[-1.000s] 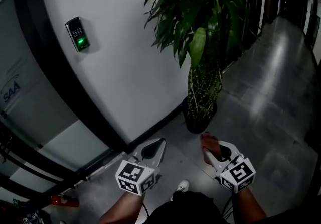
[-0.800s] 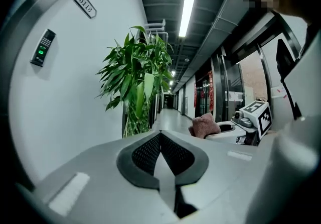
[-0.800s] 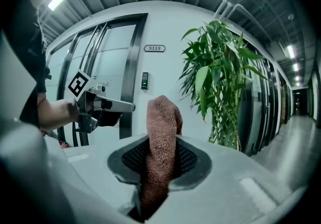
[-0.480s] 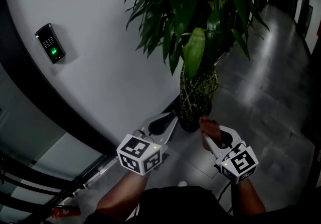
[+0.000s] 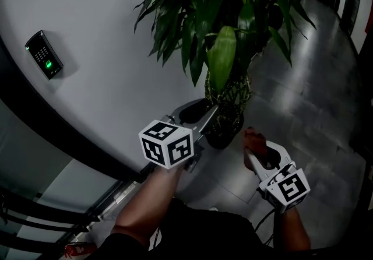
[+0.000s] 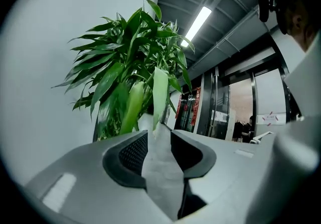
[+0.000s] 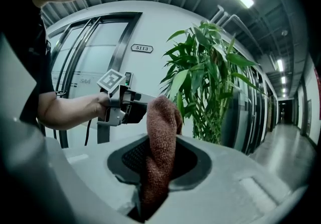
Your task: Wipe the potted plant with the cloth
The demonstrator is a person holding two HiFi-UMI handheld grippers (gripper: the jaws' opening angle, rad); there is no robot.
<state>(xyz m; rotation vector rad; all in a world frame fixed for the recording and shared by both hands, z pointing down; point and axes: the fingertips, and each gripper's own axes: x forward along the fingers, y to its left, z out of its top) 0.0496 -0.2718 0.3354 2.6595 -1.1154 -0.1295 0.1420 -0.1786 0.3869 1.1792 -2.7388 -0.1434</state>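
In the head view, both tools have come up and forward toward the potted plant [image 5: 227, 14] since a second ago, the left one further. The left hand-held gripper [image 5: 210, 112] now reaches to the braided stem just above the pot [image 5: 224, 133]. Its jaws have just been opening and hold nothing. The right hand-held gripper [image 5: 252, 154] sits lower and further back, clamped on the reddish-brown cloth [image 5: 252, 138]. The plant's foliage is up and ahead of both, with one pale broad leaf [image 5: 221, 58] drooping lowest.

In the left gripper view, the left hand-held gripper [image 6: 159, 132] has its jaws apart. That drooping leaf [image 6: 159, 95] hangs lengthwise straight down, just beyond and above the gap, not yet between the pads.

In the right gripper view, the right hand-held gripper [image 7: 159, 143] pinches the cloth [image 7: 163, 117], which stands up out of the jaws. The plant [image 7: 210, 67] is ahead and to the right, still apart. The left tool is judged nearer, likely to steady the leaf.
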